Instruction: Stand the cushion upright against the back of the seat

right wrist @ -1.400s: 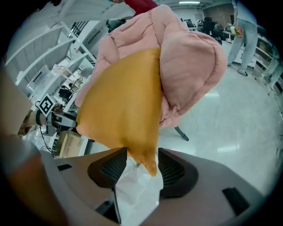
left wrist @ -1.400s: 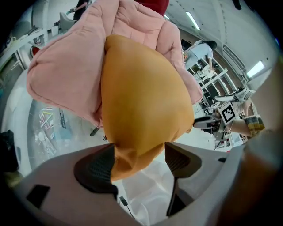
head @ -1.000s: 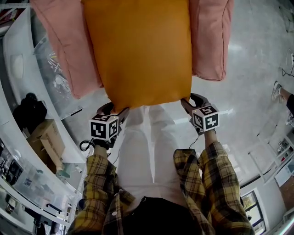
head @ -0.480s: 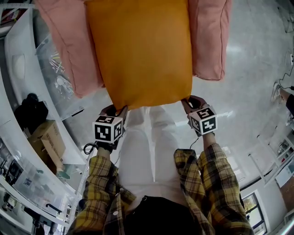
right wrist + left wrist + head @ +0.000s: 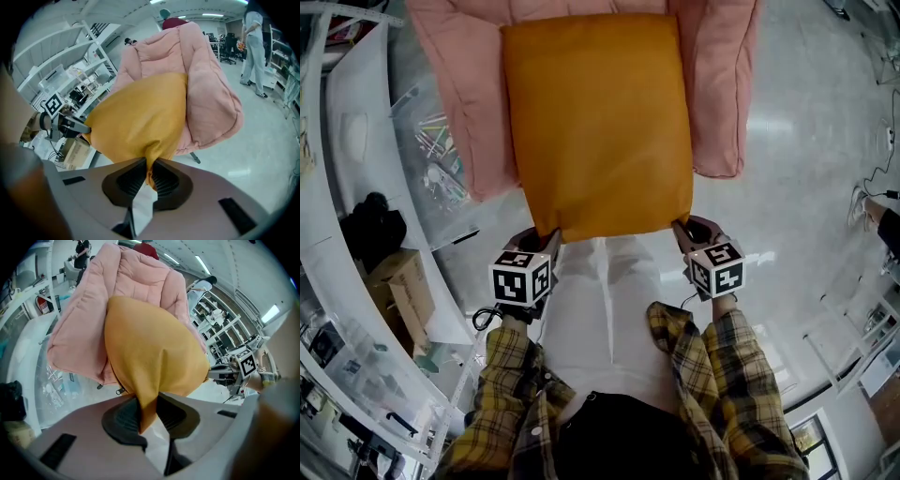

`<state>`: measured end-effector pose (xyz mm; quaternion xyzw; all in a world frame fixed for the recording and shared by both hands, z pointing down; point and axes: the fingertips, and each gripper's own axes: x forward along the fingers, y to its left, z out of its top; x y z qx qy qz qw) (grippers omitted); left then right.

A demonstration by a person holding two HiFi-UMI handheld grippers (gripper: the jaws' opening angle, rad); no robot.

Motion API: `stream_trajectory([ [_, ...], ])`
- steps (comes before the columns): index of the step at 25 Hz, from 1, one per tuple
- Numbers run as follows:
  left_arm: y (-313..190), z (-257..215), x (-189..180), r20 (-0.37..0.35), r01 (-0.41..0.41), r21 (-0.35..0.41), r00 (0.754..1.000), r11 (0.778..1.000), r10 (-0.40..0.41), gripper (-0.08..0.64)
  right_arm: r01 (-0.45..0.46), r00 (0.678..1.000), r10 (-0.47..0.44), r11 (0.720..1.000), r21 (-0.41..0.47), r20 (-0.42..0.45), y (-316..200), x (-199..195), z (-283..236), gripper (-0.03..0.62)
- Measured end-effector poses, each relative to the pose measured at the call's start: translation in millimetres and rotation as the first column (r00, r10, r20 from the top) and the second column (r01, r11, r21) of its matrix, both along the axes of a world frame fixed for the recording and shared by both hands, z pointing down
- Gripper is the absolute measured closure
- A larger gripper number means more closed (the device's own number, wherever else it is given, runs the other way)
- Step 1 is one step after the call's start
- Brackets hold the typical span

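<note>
An orange cushion lies on a pink padded seat, with its near edge lifted toward me. My left gripper pinches the cushion's near left corner, and its jaws are still closing on the fabric. In the left gripper view the orange cushion bunches down between the left gripper's dark pads. My right gripper holds the near right corner, its jaws closing too. The right gripper view shows the cushion squeezed thin in the right gripper, with the seat's back rising behind.
White shelving runs along the left, with a cardboard box and a black bag by it. A person stands far off at the right. Someone's shoe shows at the right edge of the glossy floor.
Both grippers went from open at the cushion's near corners to closed on them. They rose, lifting the cushion's near edge off the seat front.
</note>
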<state>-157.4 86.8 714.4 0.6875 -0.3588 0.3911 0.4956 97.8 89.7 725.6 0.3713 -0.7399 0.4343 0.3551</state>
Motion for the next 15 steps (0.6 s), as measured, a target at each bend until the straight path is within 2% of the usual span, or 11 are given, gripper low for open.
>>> stream_trajectory([
  [9, -20.4, -87.4, -2.4, -0.022, 0.038, 0.092, 0.999, 0.995, -0.036, 0.472, -0.057, 0.998, 0.056, 0.997, 0.048, 0.030, -18.2, -0.1, -86.8, 0.546],
  [15, -50.0, -157.3, -1.7, -0.026, 0.030, 0.154, 0.999, 0.988, -0.026, 0.472, -0.149, 0.983, 0.134, 0.981, 0.121, 0.123, -43.2, 4.9, -156.7, 0.548],
])
